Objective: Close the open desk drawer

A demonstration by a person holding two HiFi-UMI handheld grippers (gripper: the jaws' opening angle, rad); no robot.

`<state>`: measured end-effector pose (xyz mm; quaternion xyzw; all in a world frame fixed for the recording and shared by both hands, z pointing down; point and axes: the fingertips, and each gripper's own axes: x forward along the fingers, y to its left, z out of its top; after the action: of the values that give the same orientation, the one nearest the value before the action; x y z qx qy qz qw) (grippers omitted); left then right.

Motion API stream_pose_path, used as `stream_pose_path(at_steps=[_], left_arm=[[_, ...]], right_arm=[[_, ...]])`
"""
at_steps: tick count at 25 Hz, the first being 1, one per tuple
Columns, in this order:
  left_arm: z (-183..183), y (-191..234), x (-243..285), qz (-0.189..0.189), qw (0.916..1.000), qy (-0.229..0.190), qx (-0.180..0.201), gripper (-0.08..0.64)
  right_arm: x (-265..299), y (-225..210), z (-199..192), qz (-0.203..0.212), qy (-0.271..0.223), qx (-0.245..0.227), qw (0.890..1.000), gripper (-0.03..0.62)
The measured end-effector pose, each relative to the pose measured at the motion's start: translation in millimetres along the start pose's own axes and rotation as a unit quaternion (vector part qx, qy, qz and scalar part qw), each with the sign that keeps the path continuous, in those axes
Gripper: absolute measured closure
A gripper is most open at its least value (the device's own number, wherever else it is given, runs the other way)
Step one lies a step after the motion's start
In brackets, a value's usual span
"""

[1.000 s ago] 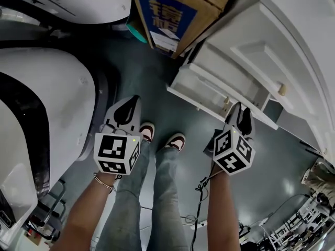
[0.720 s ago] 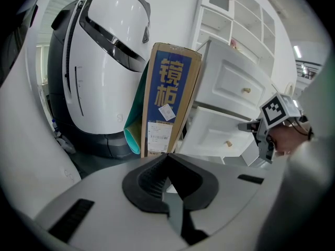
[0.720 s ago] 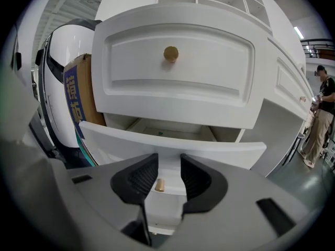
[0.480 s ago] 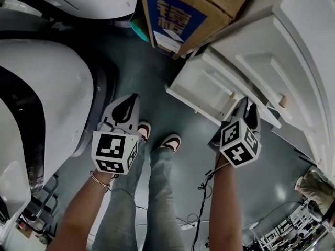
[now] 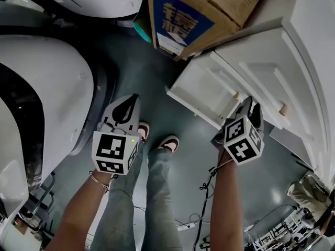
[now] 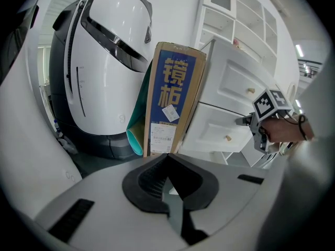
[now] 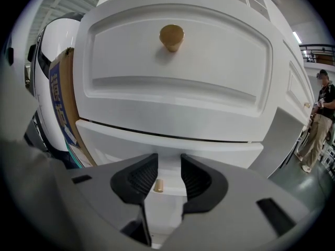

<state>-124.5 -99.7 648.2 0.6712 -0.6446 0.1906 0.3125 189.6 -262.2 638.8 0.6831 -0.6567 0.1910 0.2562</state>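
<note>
The white desk (image 5: 293, 46) stands at the right, and its lower drawer (image 5: 201, 90) sticks out over the floor. My right gripper (image 5: 247, 107) is at the drawer front. In the right gripper view the right gripper (image 7: 168, 178) is open, the drawer's small wooden knob (image 7: 158, 185) lies in the gap, and the pads do not press on it. The drawer above (image 7: 178, 72) is closed and has its own knob (image 7: 171, 37). My left gripper (image 5: 130, 104) hangs over the floor to the left, far from the desk, its tips together with nothing in them.
A tall cardboard box (image 5: 183, 14) leans beside the desk, just left of the drawer. A big white machine (image 5: 42, 103) fills the left side. My legs and shoes (image 5: 157, 140) and a cable (image 5: 201, 213) are below. A person (image 7: 316, 119) stands far off to the right.
My right gripper has moved in toward the desk along with the drawer front, and the drawer sticks out less than before. The left gripper has stayed where it was.
</note>
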Motion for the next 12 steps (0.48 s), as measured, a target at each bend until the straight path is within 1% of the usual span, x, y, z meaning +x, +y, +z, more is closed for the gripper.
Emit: stream_pose_path(at_steps=[12], left_arm=[[-4.6, -1.0, -0.1, 0.001, 1.0, 0.003, 0.001, 0.549]], right_arm=[[9.2, -0.1, 7.4, -0.002, -0.002, -0.001, 1.0, 0.443]])
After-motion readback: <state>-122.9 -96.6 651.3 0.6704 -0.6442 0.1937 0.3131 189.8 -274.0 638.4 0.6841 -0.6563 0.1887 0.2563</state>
